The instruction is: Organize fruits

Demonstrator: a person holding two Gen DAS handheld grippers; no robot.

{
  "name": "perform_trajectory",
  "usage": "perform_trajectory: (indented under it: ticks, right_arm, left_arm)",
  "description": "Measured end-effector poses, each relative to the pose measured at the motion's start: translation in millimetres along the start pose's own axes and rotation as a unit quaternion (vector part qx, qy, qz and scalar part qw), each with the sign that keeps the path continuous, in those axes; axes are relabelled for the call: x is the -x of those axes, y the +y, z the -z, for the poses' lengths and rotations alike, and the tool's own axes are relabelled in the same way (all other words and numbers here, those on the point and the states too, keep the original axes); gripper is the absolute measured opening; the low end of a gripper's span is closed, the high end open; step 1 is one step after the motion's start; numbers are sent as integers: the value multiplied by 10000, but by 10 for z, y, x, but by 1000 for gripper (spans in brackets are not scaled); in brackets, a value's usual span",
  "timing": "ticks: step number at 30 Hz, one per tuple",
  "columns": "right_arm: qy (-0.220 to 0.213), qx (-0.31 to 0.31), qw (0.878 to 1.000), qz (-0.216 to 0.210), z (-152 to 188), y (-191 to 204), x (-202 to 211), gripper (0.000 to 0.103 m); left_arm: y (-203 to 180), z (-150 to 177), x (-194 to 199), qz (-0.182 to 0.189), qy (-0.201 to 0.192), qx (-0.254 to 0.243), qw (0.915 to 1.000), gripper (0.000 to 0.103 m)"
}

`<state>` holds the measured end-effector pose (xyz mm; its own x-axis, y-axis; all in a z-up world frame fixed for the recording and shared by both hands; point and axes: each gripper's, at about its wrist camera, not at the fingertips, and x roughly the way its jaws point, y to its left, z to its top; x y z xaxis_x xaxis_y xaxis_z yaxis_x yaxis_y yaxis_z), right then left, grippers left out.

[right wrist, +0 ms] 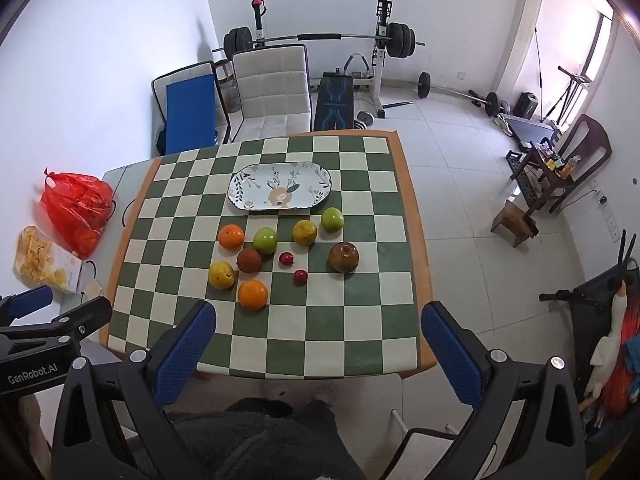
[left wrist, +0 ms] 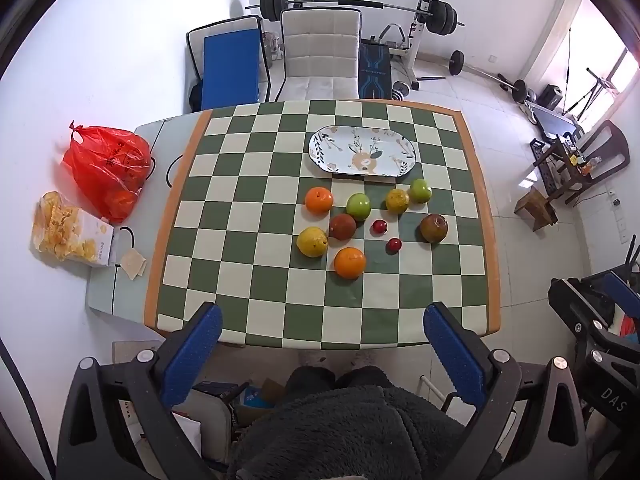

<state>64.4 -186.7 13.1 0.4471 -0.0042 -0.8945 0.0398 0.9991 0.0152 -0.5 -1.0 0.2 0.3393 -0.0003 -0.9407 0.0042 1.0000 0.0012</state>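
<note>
At the far left, off the checked cloth, a red plastic bag with orange fruit inside slumps beside a clear packet of yellow crisps. On the green-and-cream checked worktop the loose fruit sits in a cluster just in front of the empty oval floral plate. Leftmost is a yellow pear-like fruit, then a round orange behind it and a second orange nearest the person. A dull red-brown fruit touches a green apple. Two small red fruits lie apart in the middle, then a yellow-green fruit, another green apple, and a brownish pomegranate-like fruit at the right.

The left claw and right claw both hover above the near edge, fingers spread wide and empty.

These fruits look firm and smooth, likely to roll; grip each across its widest middle, gently on the small red ones.
</note>
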Motion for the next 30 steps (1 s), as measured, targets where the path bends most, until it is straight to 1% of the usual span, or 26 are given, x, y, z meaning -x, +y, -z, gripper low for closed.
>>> perform_trajectory:
  ticks: [8, 30]
  right_arm:
    - [-7, 10, 10000, -8, -2, -21, 19, 103]
    - [-36, 14, 10000, -28, 5, -40, 58, 103]
  left_arm:
    - [7, -13, -19, 46, 39, -7, 10000, 103]
    - [12, 0, -2, 53, -33, 26, 10000, 103]
